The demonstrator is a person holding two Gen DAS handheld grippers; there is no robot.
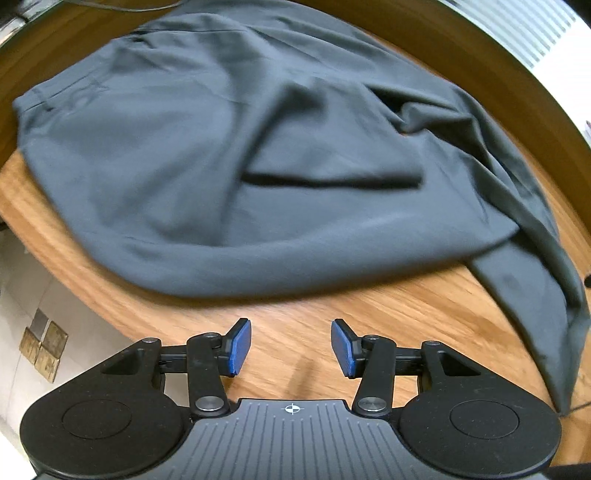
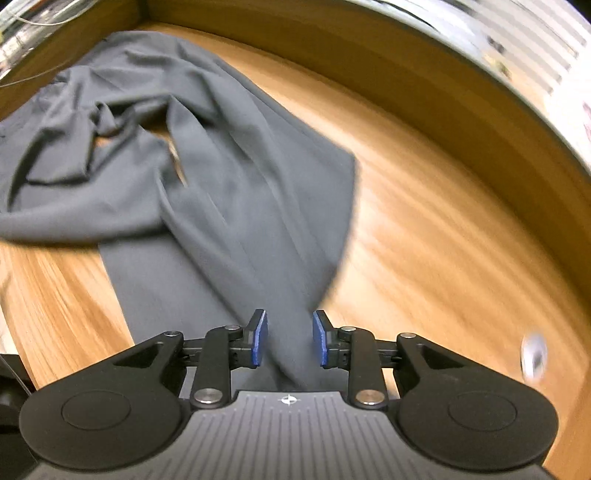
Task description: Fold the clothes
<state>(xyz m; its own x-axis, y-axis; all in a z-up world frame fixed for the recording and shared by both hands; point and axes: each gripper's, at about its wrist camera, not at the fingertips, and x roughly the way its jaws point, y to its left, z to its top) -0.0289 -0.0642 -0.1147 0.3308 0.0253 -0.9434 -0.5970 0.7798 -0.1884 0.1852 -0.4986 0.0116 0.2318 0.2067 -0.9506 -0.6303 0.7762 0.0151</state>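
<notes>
Dark grey clothes (image 1: 229,158), what looks like a pair of trousers, lie spread over the wooden tabletop (image 1: 388,314), the bulk bunched toward the far edge where a raised wooden rim (image 2: 461,122) curves round. One long leg (image 2: 236,221) trails back toward the near edge. My left gripper (image 1: 291,347) hangs over bare wood just short of the cloth's near hem, its blue pads (image 1: 242,345) spread apart with nothing between them. My right gripper (image 2: 290,338) sits over the end of that trailing leg; its pads (image 2: 260,338) stand parted with fabric running between them (the view is blurred, so I cannot tell if they touch it). Beyond the tabletop's left edge a pale floor (image 1: 33,295) shows, and past the far rim, something white and slatted (image 1: 532,29).
</notes>
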